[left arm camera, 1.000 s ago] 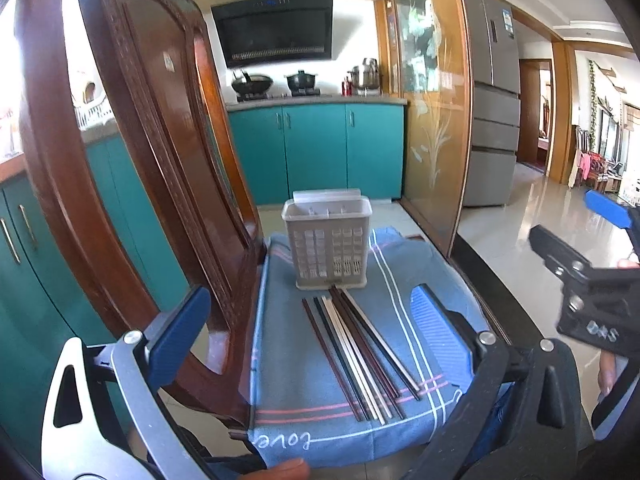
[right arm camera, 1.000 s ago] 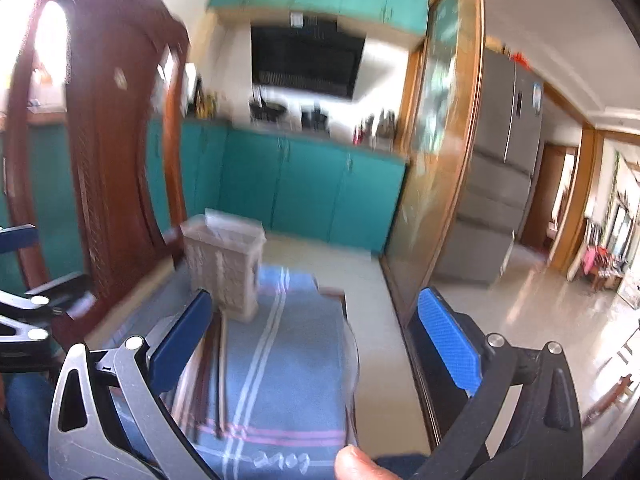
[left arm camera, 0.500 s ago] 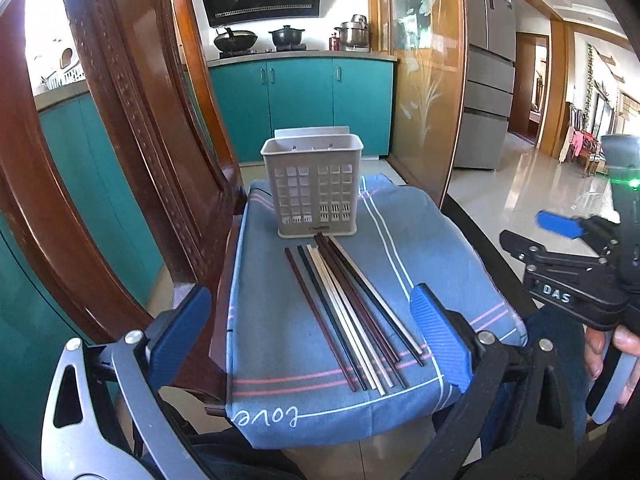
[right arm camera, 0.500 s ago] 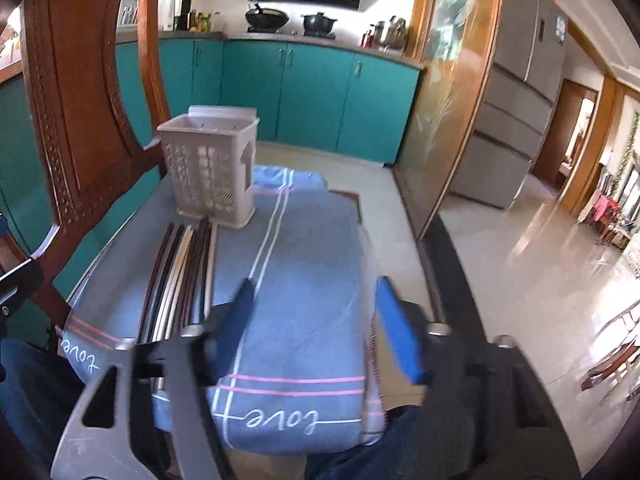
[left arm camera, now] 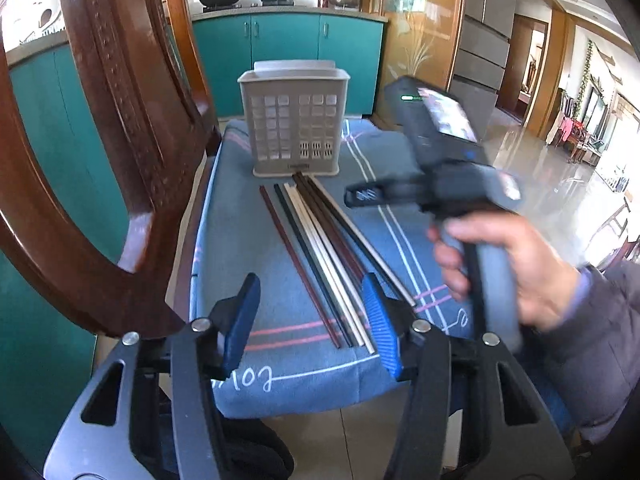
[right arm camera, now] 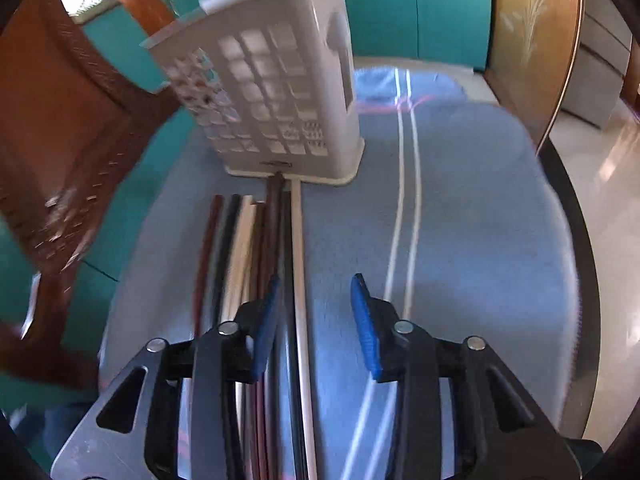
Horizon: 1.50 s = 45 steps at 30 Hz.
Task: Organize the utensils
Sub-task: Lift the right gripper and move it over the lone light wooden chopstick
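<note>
Kitchen behind, teal cabinets (left arm camera: 280, 36), carved wooden chair (left arm camera: 120, 120) at left. Blue cloth (left arm camera: 240, 240) over seat. Chopsticks (left arm camera: 320, 248) lie bunched on cloth, tips touching grey slotted holder (left arm camera: 296, 128). My right gripper (right arm camera: 314, 312) closing, pale chopstick (right arm camera: 298, 280) and dark one between pads, not pinched yet. My left gripper (left arm camera: 310, 316) closing near stick ends, nothing gripped. Risk: thin, smooth, hard sticks could roll or slide on soft weave; tight bunch could mean grabbing two. Light plastic holder could tip if nudged.
</note>
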### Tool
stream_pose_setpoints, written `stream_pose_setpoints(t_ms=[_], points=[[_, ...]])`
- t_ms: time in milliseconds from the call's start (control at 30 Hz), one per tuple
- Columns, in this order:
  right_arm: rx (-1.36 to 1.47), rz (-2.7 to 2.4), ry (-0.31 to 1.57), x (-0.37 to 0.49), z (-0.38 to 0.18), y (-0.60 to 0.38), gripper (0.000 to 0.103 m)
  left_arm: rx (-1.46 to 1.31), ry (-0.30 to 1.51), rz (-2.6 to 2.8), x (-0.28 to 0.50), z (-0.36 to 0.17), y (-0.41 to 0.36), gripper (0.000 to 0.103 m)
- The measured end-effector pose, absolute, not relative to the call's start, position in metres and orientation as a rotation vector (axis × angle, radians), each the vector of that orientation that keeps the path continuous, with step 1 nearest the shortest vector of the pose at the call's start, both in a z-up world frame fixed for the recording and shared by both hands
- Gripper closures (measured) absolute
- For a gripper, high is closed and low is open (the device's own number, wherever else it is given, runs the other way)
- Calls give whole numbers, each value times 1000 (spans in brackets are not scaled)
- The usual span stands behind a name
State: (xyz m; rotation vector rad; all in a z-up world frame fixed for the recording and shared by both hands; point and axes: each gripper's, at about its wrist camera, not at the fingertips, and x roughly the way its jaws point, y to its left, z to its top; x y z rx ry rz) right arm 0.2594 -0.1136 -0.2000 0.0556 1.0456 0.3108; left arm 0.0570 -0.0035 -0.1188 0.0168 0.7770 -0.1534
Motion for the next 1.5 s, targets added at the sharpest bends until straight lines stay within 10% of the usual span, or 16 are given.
stream_pose_setpoints(t_ms=[500, 1500], points=[[-19, 172, 1154, 256, -205, -129, 77, -18, 867, -124, 70, -148, 7, 49], [-149, 124, 1111, 262, -210, -121, 66, -15, 847, -209, 53, -148, 1, 35]])
